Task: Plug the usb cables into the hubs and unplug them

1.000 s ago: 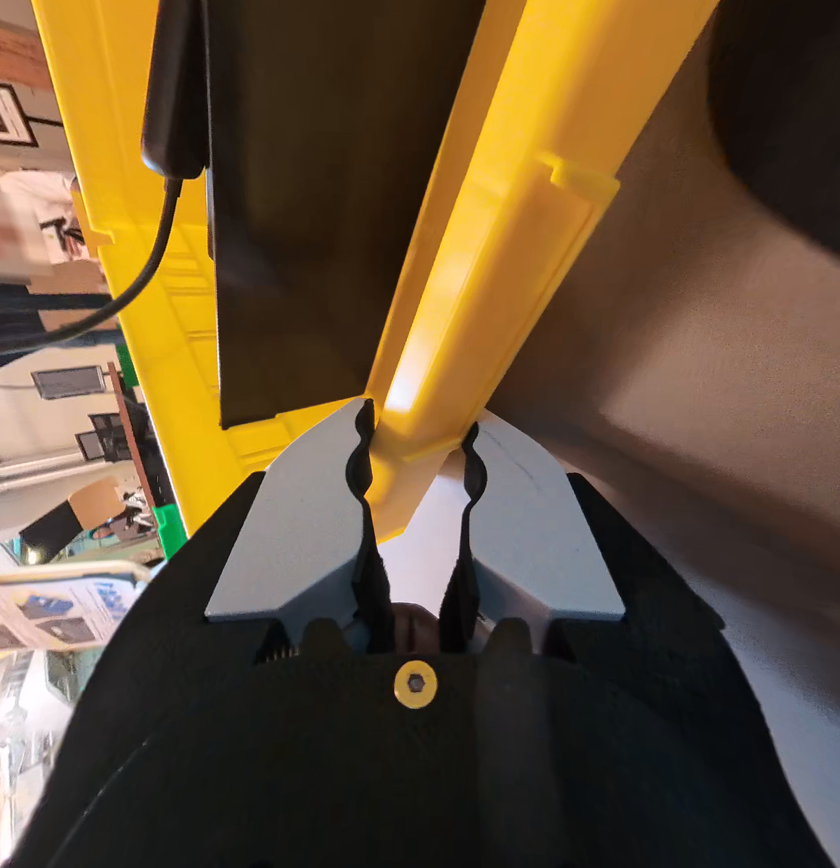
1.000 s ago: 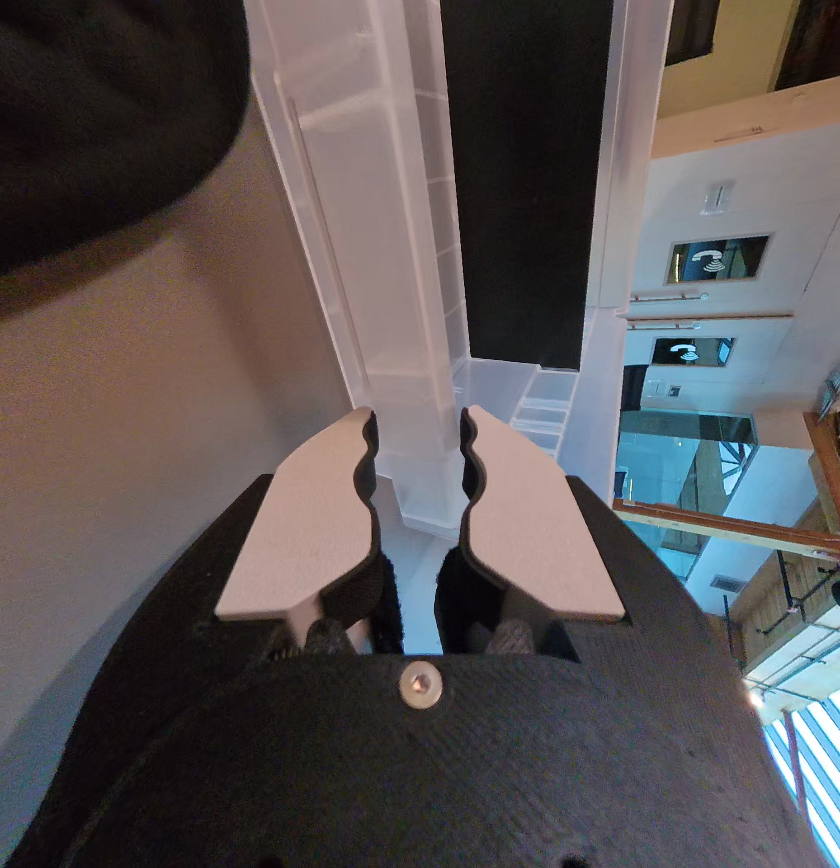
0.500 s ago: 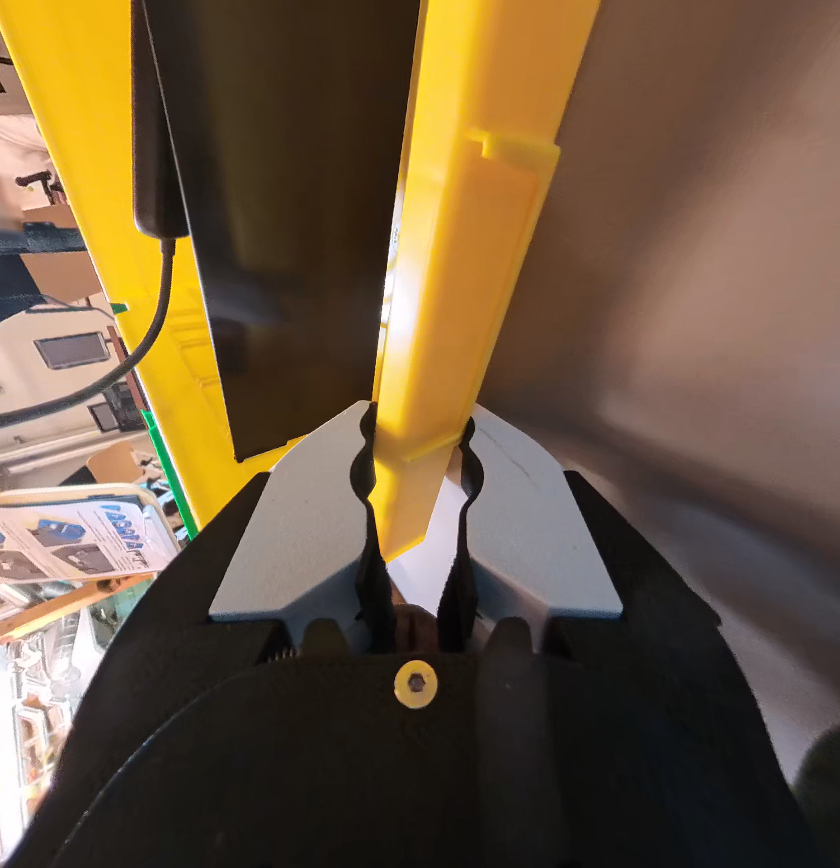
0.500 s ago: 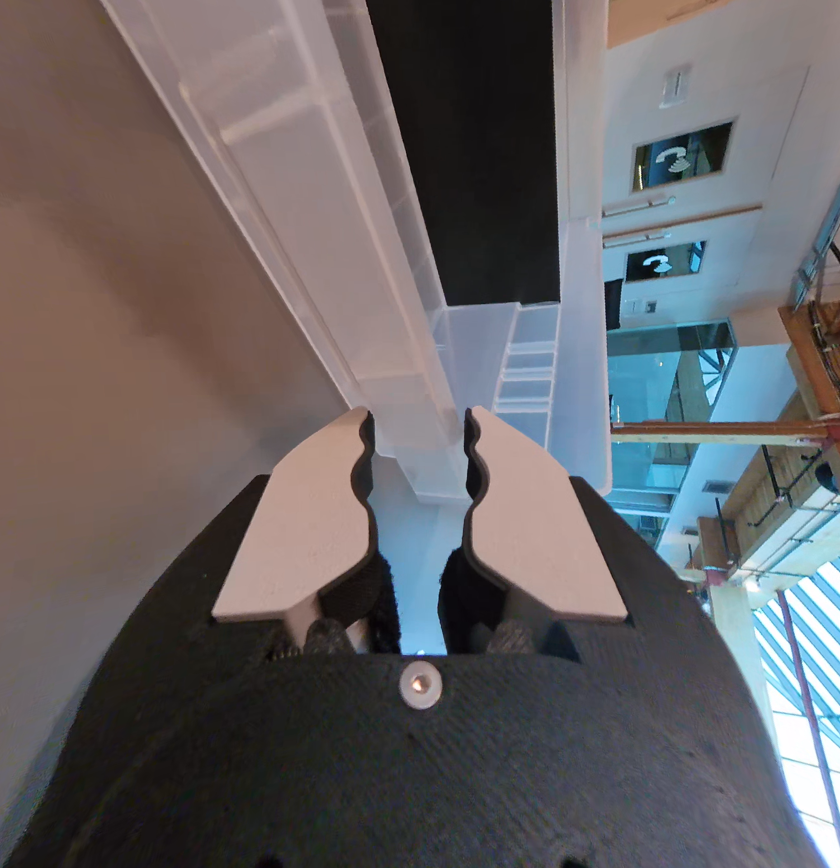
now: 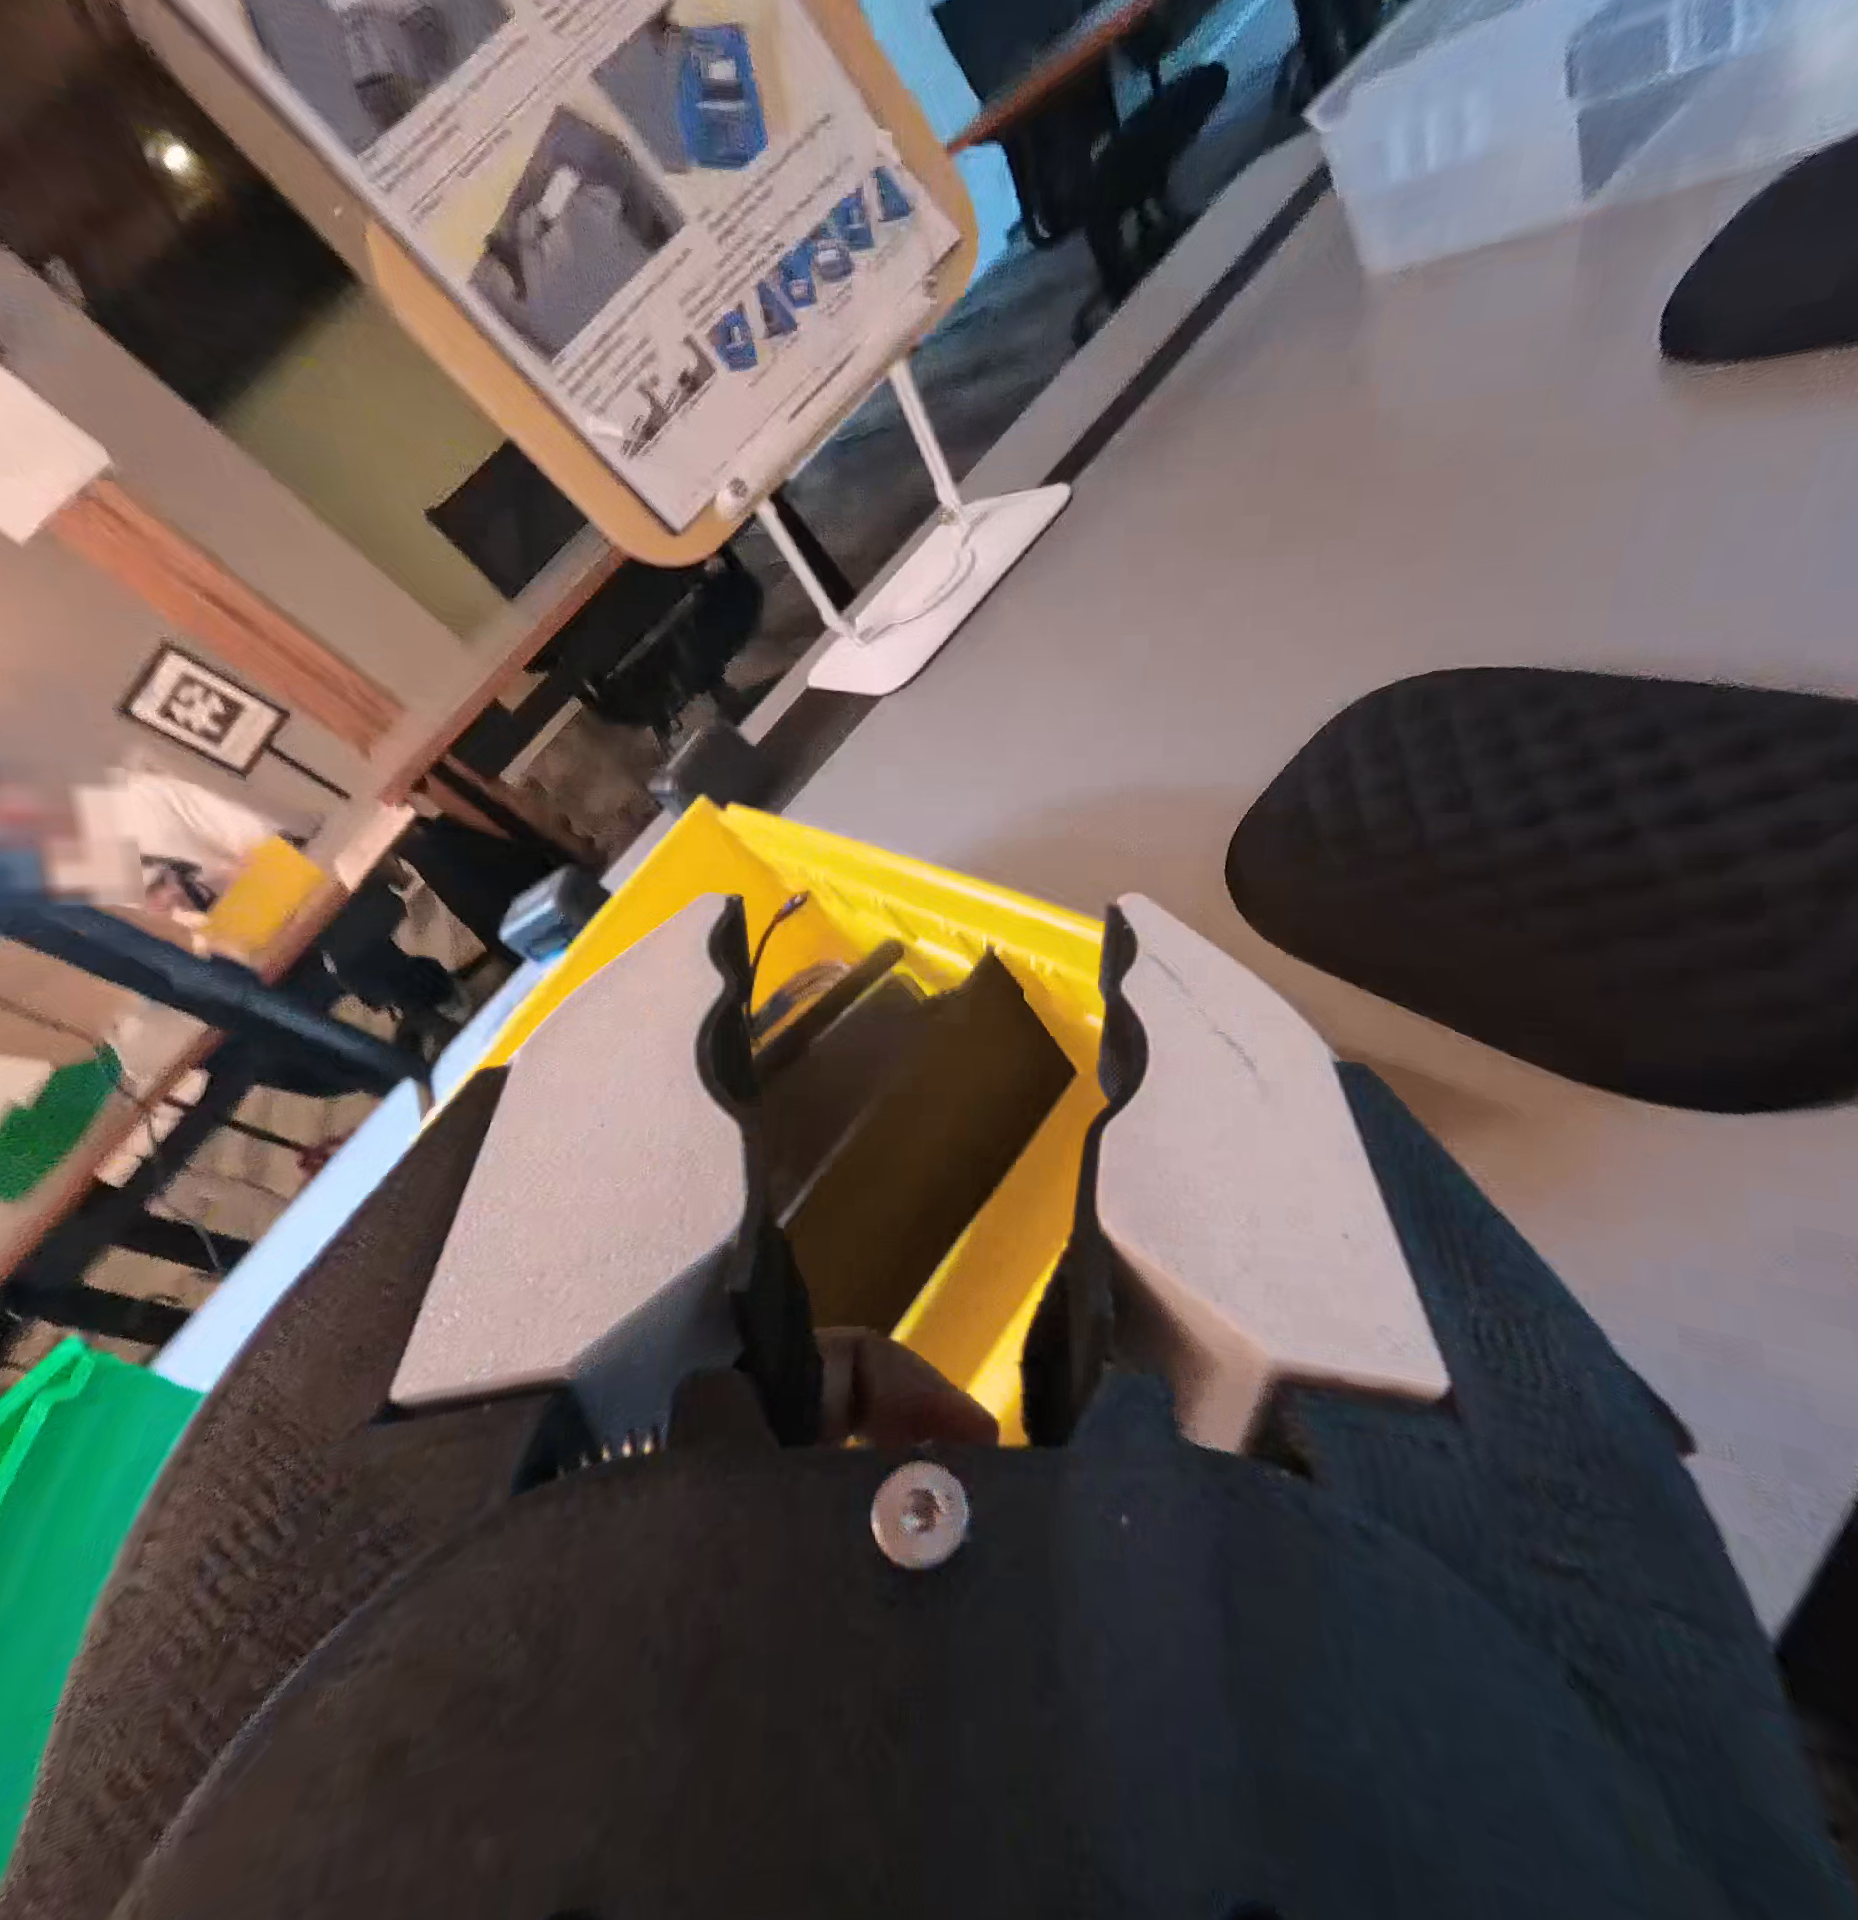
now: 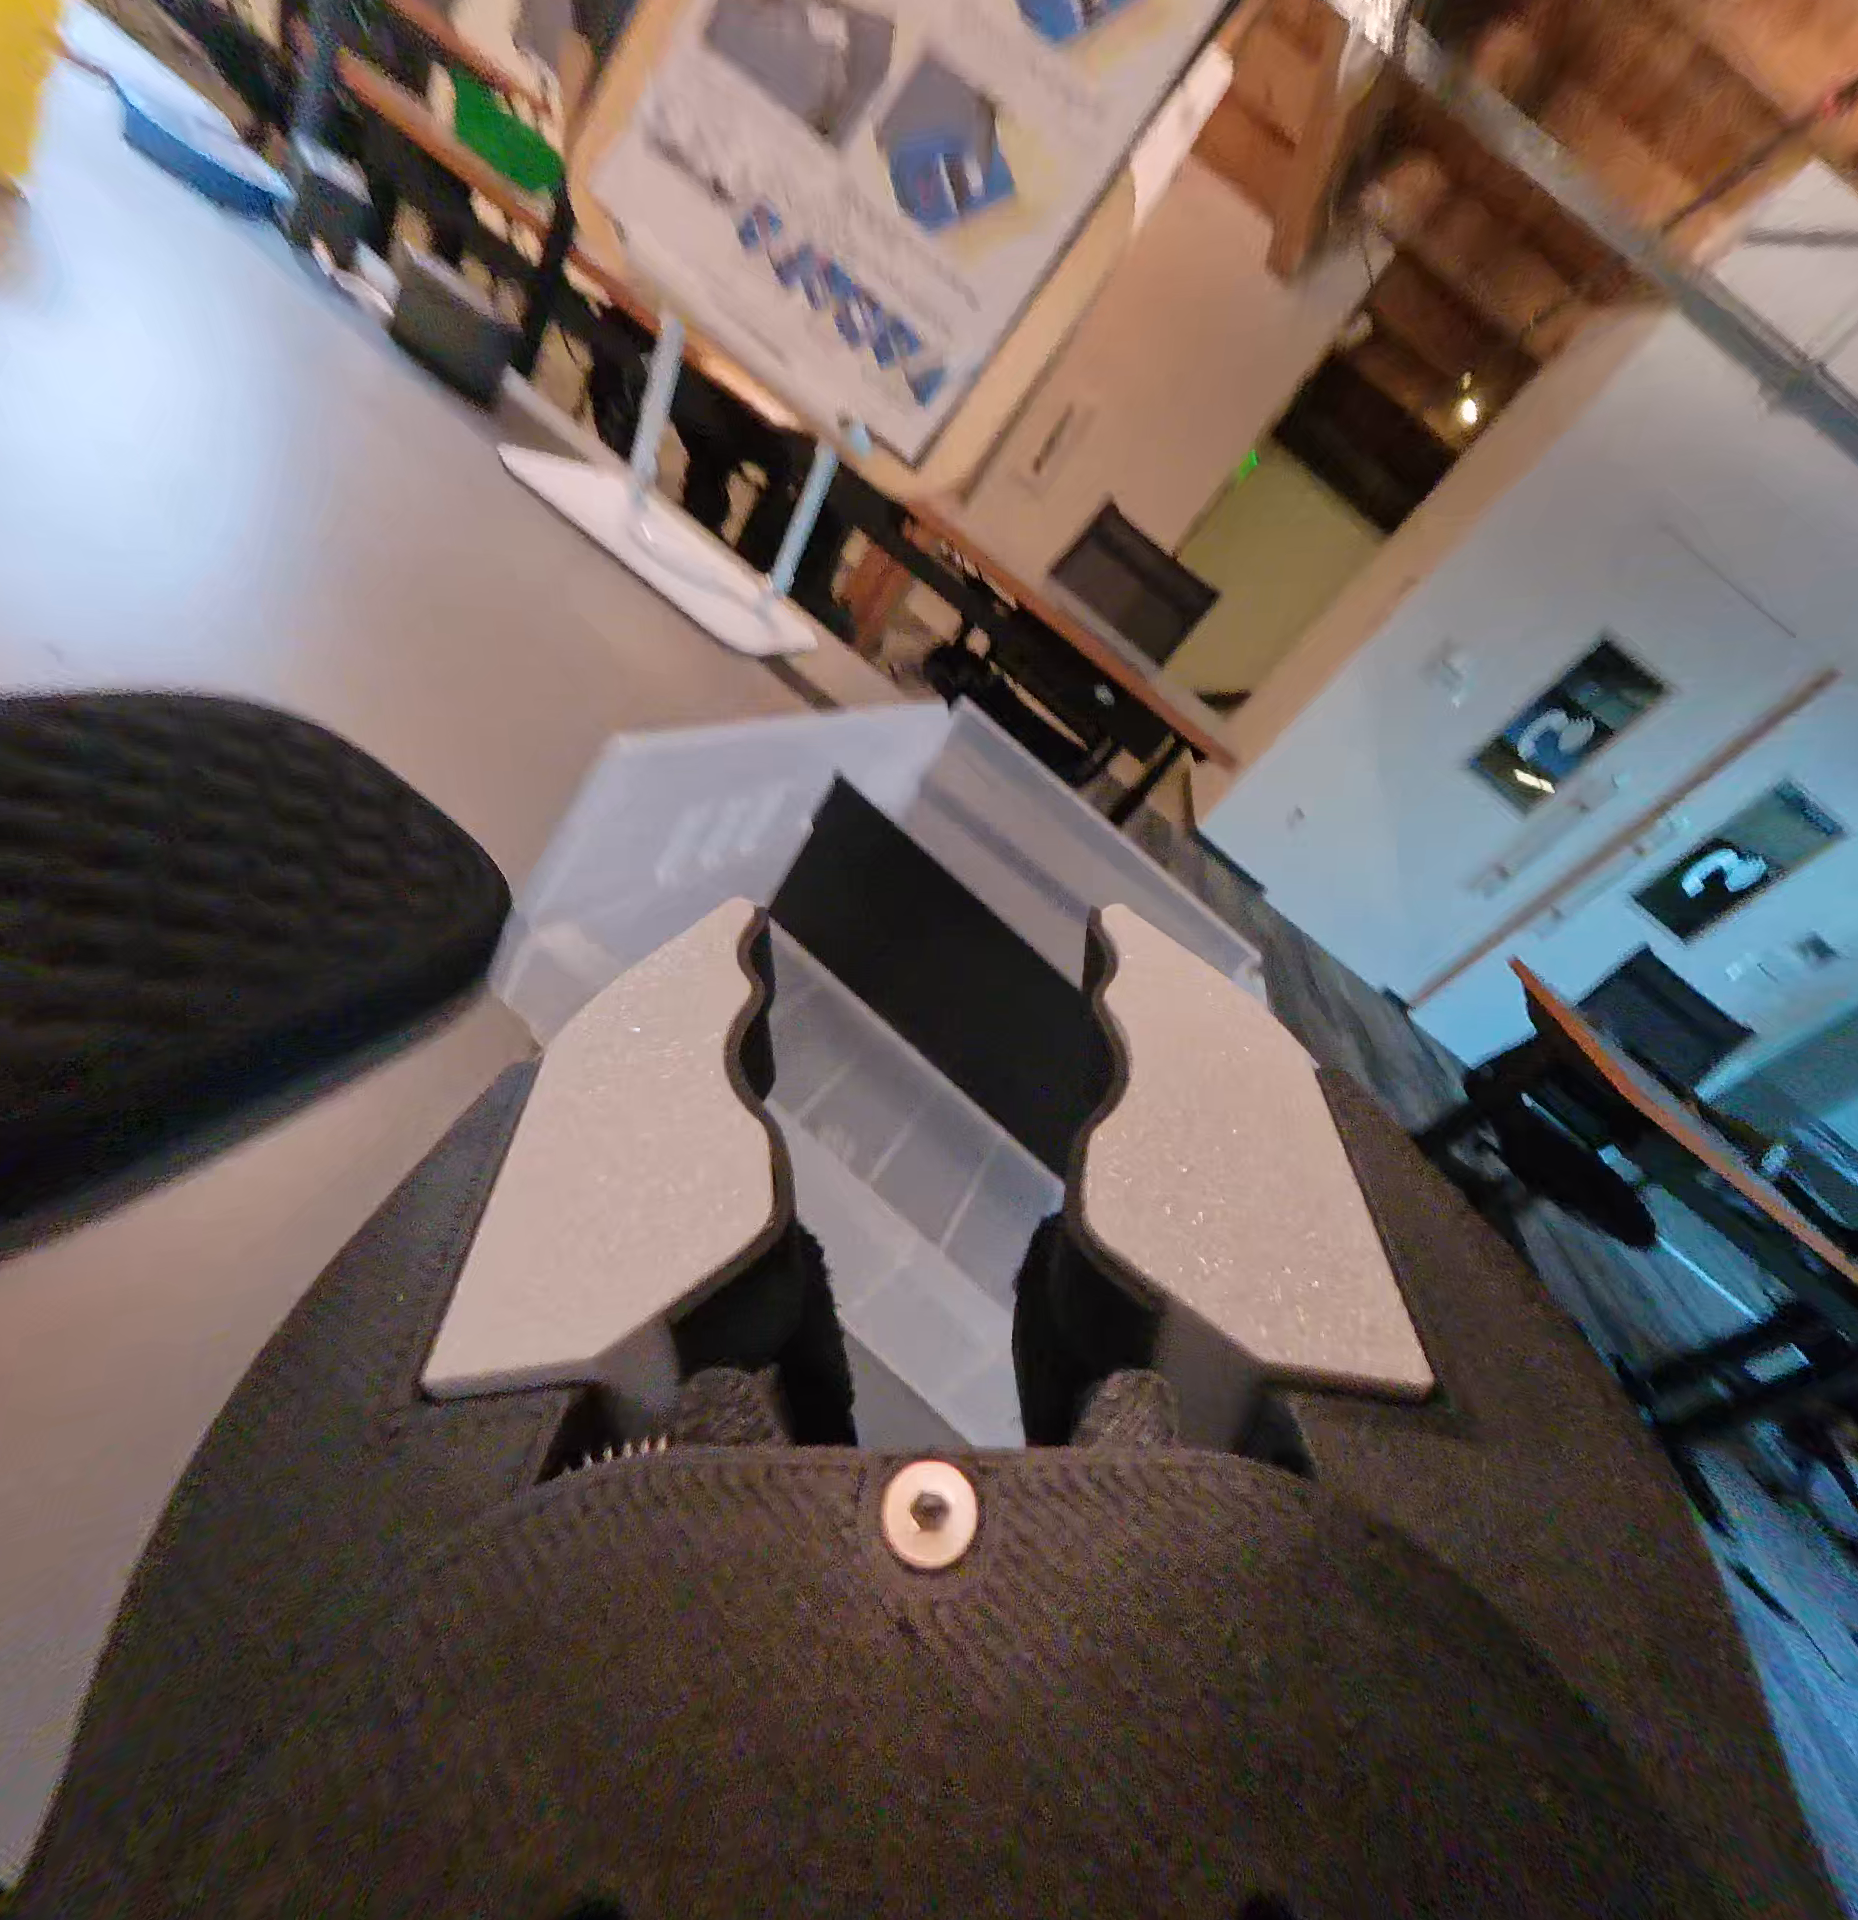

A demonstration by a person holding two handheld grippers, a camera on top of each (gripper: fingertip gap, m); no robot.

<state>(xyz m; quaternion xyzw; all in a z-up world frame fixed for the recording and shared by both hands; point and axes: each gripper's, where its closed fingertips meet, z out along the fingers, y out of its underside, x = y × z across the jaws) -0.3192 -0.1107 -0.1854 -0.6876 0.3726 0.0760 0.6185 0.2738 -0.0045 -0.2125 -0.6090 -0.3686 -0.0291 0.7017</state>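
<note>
Our left gripper [image 5: 914, 997] stands with its jaws spread wide and nothing between them. Just beyond and between them lies the yellow bin [image 5: 1018, 1247], which holds a black panel [image 5: 925, 1132] and a thin black cable [image 5: 774, 935] with a dark body beside it. We cannot tell for certain whether that body is a hub. To the right of the jaws a black textured pad [image 5: 1590, 883] rests on the table [image 5: 1320, 582], apart from the bin.

Our right gripper [image 6: 925, 997] also has its jaws wide apart and empty. Between and beyond them sits the clear bin [image 6: 904, 1174] with a black sheet [image 6: 925, 966] inside. No cable or hub shows in it. Left of these jaws the same kind of black pad [image 6: 177, 935] lies on the table.

We judge the step in hand to be reaching into the bins for a cable and a hub. To do it well, we should keep the jaws wide, come down over the yellow bin's wall without catching its rim, and close on the plug body, not the thin lead.

Counted: two bins, one yellow and one clear; two black pads in the left view; one cable seen; one standing sign [image 5: 644, 239] beyond the jaws.
</note>
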